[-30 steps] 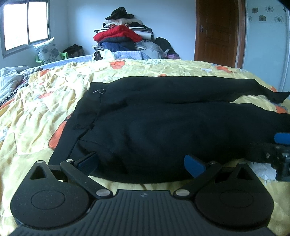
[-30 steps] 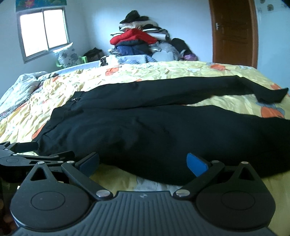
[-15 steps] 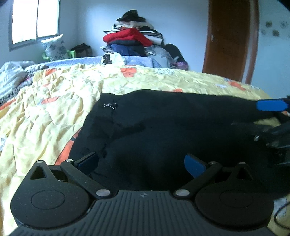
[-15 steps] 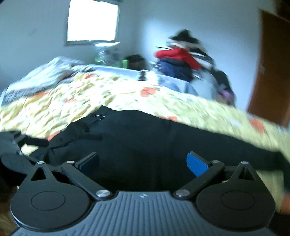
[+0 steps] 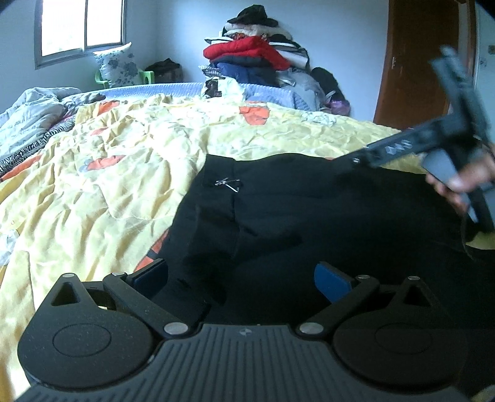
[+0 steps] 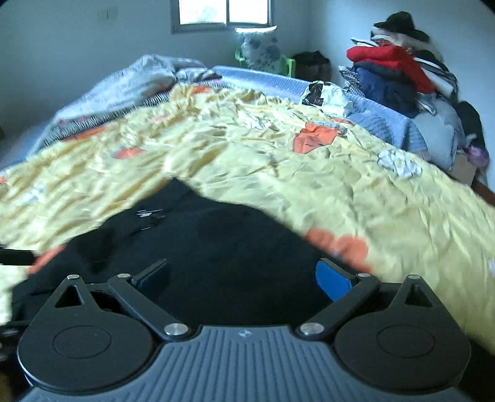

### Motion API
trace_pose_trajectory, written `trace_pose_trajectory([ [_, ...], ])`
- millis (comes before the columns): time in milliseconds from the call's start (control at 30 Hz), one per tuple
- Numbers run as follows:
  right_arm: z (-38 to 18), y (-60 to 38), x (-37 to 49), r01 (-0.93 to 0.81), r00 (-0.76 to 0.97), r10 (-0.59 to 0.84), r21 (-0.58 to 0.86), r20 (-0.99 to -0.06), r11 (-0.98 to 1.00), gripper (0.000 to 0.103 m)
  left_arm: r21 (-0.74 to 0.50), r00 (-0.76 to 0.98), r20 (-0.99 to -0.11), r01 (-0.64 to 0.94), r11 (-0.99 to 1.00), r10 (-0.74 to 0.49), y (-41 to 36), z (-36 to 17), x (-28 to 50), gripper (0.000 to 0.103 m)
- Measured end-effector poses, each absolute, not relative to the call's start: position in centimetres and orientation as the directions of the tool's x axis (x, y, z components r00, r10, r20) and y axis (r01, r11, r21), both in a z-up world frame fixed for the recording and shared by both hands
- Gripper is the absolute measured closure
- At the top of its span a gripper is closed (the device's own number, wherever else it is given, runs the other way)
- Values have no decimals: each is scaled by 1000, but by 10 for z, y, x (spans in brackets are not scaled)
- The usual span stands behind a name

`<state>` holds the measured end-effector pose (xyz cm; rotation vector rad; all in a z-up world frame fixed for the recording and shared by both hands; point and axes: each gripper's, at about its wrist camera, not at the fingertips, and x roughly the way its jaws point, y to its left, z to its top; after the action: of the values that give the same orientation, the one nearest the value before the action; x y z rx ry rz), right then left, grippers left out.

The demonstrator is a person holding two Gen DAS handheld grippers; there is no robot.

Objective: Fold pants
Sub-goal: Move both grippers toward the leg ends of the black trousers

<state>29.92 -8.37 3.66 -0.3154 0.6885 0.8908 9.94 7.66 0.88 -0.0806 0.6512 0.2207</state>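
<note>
change: both claws have been moved from the near edge to over the pants (image 5: 324, 222) | left claw (image 5: 241, 275) apart, empty | right claw (image 6: 243, 273) apart, empty | pants flat on bed (image 5: 108, 173), waist toward window (image 5: 82, 27) | meaning: grasp probably next, fold not yet begun

A crumpled yellow bedspread (image 5: 130, 173) with orange patches fills the middle of both views. A window (image 5: 80, 27) sits upper left, a heap of clothes (image 5: 256, 58) at top centre, a brown door (image 5: 423, 62) upper right.

pants (image 5: 324, 216) on bed (image 5: 108, 173), clothes pile (image 5: 256, 58) behind
</note>
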Motion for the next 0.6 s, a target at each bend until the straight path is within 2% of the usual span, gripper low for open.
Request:
trace_pose_trajectory([
  [200,16,-56,354,-827,352,635,89,-688,555,4,-22,753,-629,-265,964,193,98,13,123,1],
  [267,7,-48,367,-849,293,647,121,-704,515,13,-27,750,-631,-275,961,197,105,15,132,1],
  [333,1,-42,377,-860,241,654,154,-717,486,36,-42,745,-639,-281,959,190,112,19,144,1],
  [367,-1,-41,381,-864,216,666,178,-714,471,41,-56,743,-643,-288,956,186,115,20,150,1],
  [400,0,-40,383,-867,210,678,186,-704,463,51,-79,741,-648,-297,952,177,120,22,156,1],
  [433,1,-41,383,-869,210,684,187,-699,458,74,-115,739,-655,-306,945,159,125,24,163,1],
  [500,6,-44,375,-879,249,687,139,-683,457,89,-216,740,-664,-325,921,106,138,30,178,1],
  [600,14,-48,348,-906,311,687,13,-656,423,92,-370,742,-671,-343,863,7,157,36,201,1],
])
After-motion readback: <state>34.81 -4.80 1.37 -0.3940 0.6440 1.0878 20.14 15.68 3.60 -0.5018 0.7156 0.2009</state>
